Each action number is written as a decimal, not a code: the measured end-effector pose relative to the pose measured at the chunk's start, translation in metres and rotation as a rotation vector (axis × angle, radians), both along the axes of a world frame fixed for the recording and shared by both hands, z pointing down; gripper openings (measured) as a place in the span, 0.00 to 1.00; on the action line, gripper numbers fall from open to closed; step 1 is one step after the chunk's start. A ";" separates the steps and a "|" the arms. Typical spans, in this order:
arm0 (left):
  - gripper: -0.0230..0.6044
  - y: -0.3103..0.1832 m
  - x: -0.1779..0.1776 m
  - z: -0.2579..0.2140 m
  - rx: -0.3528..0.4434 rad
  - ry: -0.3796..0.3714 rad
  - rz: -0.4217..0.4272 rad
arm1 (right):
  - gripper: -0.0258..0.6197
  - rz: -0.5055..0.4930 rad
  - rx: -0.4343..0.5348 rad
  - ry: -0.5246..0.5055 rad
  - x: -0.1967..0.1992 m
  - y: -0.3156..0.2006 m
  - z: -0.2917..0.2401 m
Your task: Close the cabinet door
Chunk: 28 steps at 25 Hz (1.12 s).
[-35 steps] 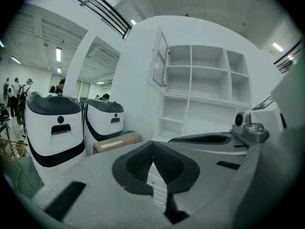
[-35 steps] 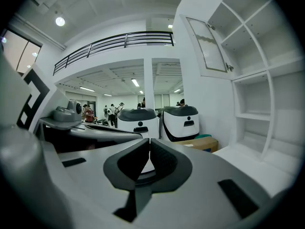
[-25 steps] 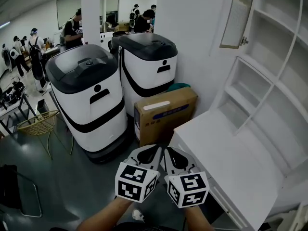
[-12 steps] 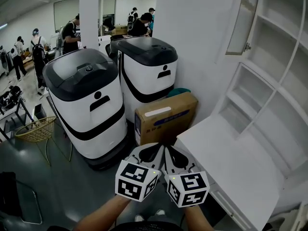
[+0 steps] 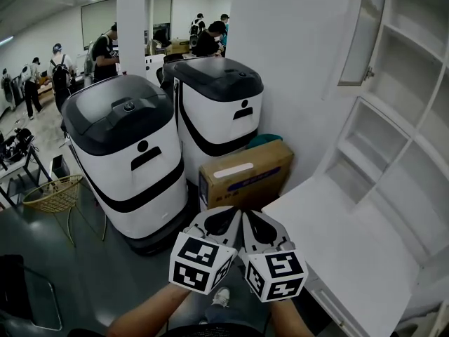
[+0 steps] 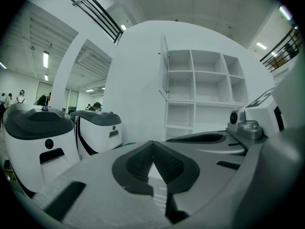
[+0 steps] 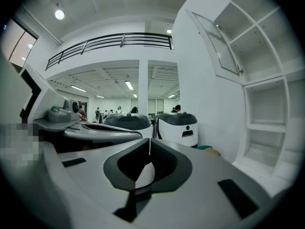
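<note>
- White dominates the head view. At the right we see the cabinet (image 5: 414, 90) with its open shelves, and the glass-paned cabinet door (image 5: 363, 30) stands swung out at the upper right, away from the shelf front. A white counter (image 5: 351, 248) lies below the shelves. The left gripper (image 5: 224, 217) and the right gripper (image 5: 254, 220) sit just beside each other at the bottom centre. Both point forward and are well apart from the door. Beyond them are a cardboard box (image 5: 245, 175) on the floor by the wall, two white machines (image 5: 126, 153) with dark lids, and a wire basket (image 5: 52, 195) at the far left.
- Left gripper view: we read the jaws as closed, the dark pads meeting at the tip with nothing between them. The cabinet door (image 6: 164, 63) appears nearly edge-on, projecting from the left edge of the upper shelves, above and beyond the tip. The right gripper's body fills the right side.
- Right gripper view: the jaws are likewise together and empty. The cabinet door (image 7: 219, 44) hangs open at the upper right, with a small knob at its lower corner.
</note>
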<state>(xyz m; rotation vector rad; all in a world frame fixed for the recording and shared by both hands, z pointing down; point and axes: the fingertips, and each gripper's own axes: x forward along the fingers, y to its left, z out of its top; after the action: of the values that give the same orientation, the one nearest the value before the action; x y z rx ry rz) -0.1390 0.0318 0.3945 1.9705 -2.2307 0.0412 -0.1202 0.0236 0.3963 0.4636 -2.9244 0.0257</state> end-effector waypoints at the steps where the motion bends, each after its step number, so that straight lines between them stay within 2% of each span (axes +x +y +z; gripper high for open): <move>1: 0.05 -0.005 -0.004 -0.001 0.002 -0.001 0.000 | 0.07 0.001 0.002 -0.002 -0.004 -0.005 0.000; 14: 0.05 -0.098 -0.043 -0.006 -0.012 -0.030 0.052 | 0.07 0.060 -0.001 -0.023 -0.042 -0.099 -0.007; 28: 0.05 -0.185 -0.049 -0.020 -0.021 -0.042 0.099 | 0.07 0.103 -0.009 -0.061 -0.046 -0.185 -0.022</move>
<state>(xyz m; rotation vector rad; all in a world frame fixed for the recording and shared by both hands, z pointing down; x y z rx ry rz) -0.1875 -0.1533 0.3743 2.0857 -2.1470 0.1190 -0.1663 -0.1615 0.3740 0.6219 -2.9550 0.0684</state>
